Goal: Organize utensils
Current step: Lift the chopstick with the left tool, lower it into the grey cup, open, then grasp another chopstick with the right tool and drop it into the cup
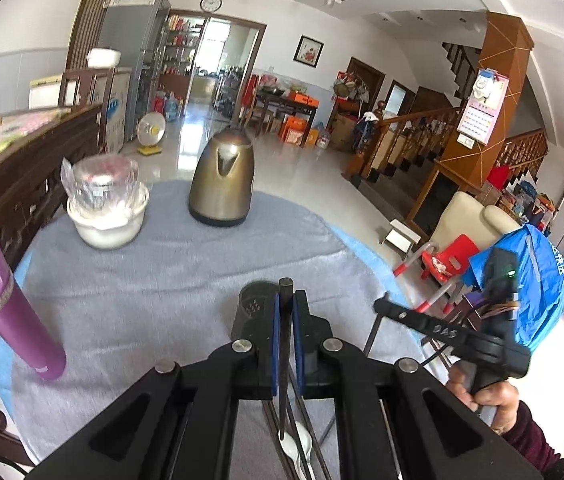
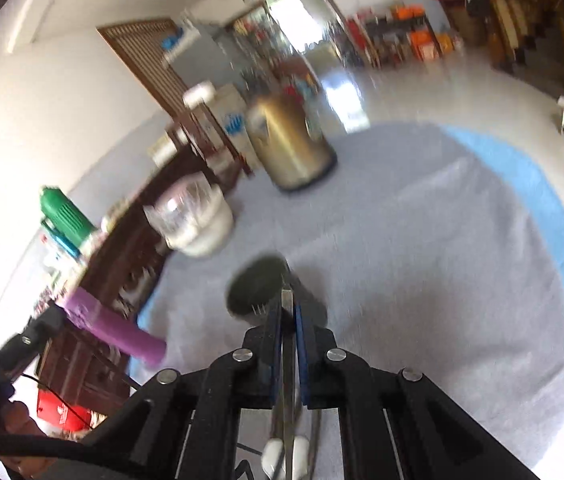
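My left gripper (image 1: 285, 312) is shut on a dark chopstick (image 1: 284, 356) that stands upright between its blue pads. A black utensil holder (image 1: 253, 308) sits on the grey cloth right behind its fingertips. My right gripper (image 2: 287, 320) is shut on a thin metallic utensil (image 2: 287, 360), seen edge-on; the blur hides what kind. The black holder (image 2: 260, 286) lies just beyond and left of its tips. A white spoon (image 1: 295, 446) and more chopsticks lie on the cloth below the left gripper; the spoon also shows in the right wrist view (image 2: 285, 454).
A gold kettle (image 1: 222, 180) stands at the far middle of the round table. A white bowl holding a clear jar (image 1: 106, 204) stands far left. A purple bottle (image 1: 6, 304) stands at the left edge. A dark wooden bench (image 1: 22, 184) borders the left side.
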Tool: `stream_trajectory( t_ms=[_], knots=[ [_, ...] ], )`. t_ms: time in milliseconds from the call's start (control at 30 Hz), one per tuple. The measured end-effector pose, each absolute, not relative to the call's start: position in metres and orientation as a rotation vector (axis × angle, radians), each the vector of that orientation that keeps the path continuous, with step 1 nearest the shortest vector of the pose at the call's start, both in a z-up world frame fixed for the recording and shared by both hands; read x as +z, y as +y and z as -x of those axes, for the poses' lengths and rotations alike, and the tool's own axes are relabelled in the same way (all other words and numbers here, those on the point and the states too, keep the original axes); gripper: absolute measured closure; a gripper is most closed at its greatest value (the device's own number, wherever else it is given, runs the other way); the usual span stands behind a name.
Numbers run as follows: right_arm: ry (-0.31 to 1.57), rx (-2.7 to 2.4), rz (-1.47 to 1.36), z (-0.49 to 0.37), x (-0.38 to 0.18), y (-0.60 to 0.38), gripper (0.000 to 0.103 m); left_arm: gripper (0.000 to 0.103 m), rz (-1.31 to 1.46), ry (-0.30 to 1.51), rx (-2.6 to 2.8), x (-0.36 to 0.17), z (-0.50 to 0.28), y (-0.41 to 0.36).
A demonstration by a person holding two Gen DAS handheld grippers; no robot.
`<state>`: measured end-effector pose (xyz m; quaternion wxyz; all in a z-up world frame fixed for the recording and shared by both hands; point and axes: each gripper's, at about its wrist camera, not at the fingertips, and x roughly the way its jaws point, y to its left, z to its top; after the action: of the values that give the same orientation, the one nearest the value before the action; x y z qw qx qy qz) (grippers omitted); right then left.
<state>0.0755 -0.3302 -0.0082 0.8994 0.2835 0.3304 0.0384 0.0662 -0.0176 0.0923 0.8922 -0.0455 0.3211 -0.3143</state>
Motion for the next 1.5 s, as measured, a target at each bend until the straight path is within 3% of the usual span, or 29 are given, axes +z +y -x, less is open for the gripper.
stream_trajectory(
  t_ms=[533, 700, 867, 1133, 1167, 1233, 1300, 1367, 1500],
  knots=[
    [0.346, 0.026, -0.59, -0.107, 0.112, -0.339, 0.096, 0.096, 0.126, 0.455, -0.603, 0.171, -0.12, -0.036],
    [0.242, -0.068, -0.585, -0.125, 0.112, -0.336, 0.096, 0.096, 0.168, 0.408, -0.566, 0.155, -0.141, -0.045],
    [0.214, -0.119, -0.599, -0.142, 0.084, -0.335, 0.096, 0.096, 0.175, 0.484, -0.523, 0.108, -0.162, -0.055],
    [0.373, -0.137, -0.647, -0.156, 0.041, -0.363, 0.09, 0.096, 0.161, 0.58, -0.529, 0.079, -0.174, -0.059],
    [0.431, -0.145, -0.683, -0.161, 0.032, -0.375, 0.086, 0.096, 0.152, 0.59, -0.532, 0.078, -0.174, -0.06],
    [0.555, -0.169, -0.708, -0.176, 0.015, -0.392, 0.061, 0.095, 0.136, 0.616, -0.543, 0.072, -0.177, -0.063],
    [0.638, -0.156, -0.762, -0.186, -0.004, -0.407, 0.045, 0.087, 0.13, 0.637, -0.542, 0.065, -0.178, -0.063],
    [0.733, -0.142, -0.756, -0.202, -0.023, -0.413, 0.045, 0.07, 0.15, 0.668, -0.554, 0.06, -0.18, -0.059],
    [0.898, -0.122, -0.674, -0.247, -0.053, -0.409, 0.049, 0.063, 0.185, 0.679, -0.585, 0.055, -0.178, -0.04]
  ],
)
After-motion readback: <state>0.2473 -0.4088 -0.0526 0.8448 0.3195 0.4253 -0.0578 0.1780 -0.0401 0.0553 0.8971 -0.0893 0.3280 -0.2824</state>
